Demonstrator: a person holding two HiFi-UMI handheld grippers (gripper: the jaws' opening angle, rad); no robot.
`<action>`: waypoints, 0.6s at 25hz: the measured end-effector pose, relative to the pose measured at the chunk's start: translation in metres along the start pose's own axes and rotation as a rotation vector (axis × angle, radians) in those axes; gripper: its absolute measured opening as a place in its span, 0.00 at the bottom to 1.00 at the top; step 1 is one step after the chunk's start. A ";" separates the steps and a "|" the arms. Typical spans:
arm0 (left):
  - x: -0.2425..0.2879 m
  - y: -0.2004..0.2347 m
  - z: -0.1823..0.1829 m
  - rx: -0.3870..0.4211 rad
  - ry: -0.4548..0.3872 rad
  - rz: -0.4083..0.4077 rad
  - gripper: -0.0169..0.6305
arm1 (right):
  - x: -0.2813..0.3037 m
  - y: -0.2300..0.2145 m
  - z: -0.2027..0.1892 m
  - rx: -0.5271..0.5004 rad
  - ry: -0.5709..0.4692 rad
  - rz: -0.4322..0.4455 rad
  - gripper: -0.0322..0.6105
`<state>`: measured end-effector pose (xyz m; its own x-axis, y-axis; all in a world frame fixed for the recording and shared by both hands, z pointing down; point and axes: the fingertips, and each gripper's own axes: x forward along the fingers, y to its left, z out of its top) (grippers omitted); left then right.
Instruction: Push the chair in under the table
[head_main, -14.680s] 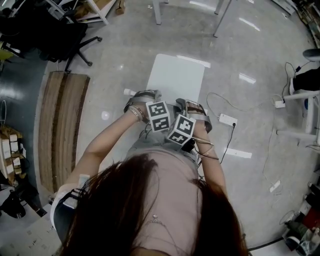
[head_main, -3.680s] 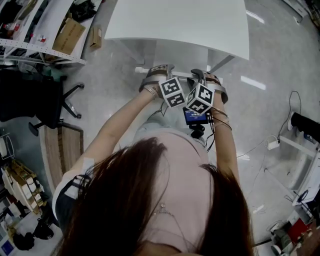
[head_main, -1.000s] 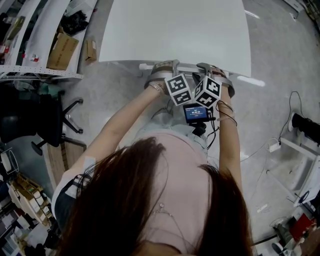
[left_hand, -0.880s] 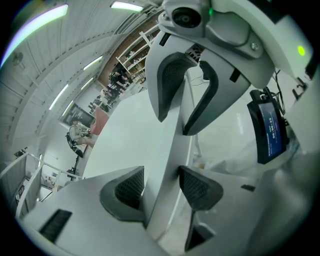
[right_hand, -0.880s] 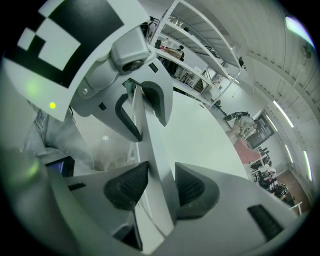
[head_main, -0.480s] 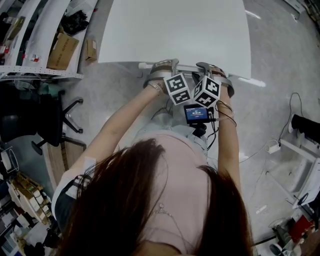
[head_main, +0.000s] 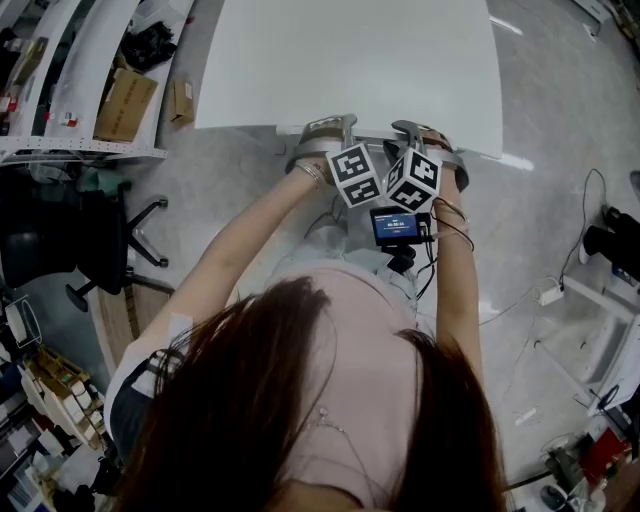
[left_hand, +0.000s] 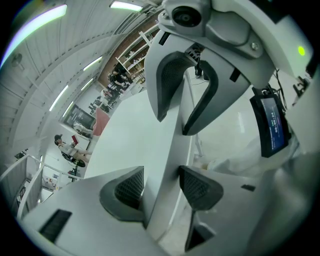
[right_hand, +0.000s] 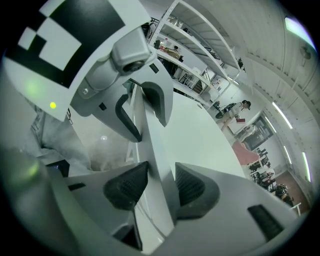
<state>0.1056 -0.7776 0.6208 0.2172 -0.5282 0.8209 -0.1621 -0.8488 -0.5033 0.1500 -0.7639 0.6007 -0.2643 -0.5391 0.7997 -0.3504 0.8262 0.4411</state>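
The white chair is almost wholly hidden beneath the white table (head_main: 350, 60). Only the top edge of its back (head_main: 376, 134) shows at the table's near edge. My left gripper (head_main: 322, 140) and right gripper (head_main: 432, 140) sit side by side on that edge. In the left gripper view the left gripper (left_hand: 162, 190) is shut on the thin white chair back (left_hand: 170, 145), with the tabletop (left_hand: 125, 135) just beyond. The right gripper (right_hand: 157, 190) clamps the same chair back (right_hand: 152, 145) beside the tabletop (right_hand: 200, 135).
White shelving with cardboard boxes (head_main: 125, 100) lines the left side. A black office chair (head_main: 70, 240) stands left of me. Cables and a power strip (head_main: 548, 293) lie on the floor at the right. A person (right_hand: 245, 106) stands far off.
Over the earlier frames the chair moved from the open floor to under the table. In the last second both grippers edged slightly forward, the chair back closing on the table edge.
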 end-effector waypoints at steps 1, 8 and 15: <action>0.000 0.000 0.000 0.000 0.001 0.001 0.37 | 0.000 0.000 0.000 -0.001 -0.001 -0.001 0.32; -0.001 0.000 0.002 0.001 0.002 0.006 0.38 | -0.002 -0.001 -0.001 -0.004 -0.002 -0.007 0.32; -0.003 -0.002 0.005 0.006 0.002 -0.022 0.38 | -0.005 0.000 -0.004 0.004 -0.007 0.009 0.32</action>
<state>0.1100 -0.7744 0.6183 0.2184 -0.5093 0.8324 -0.1516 -0.8604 -0.4866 0.1548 -0.7608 0.5978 -0.2739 -0.5324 0.8010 -0.3519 0.8305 0.4317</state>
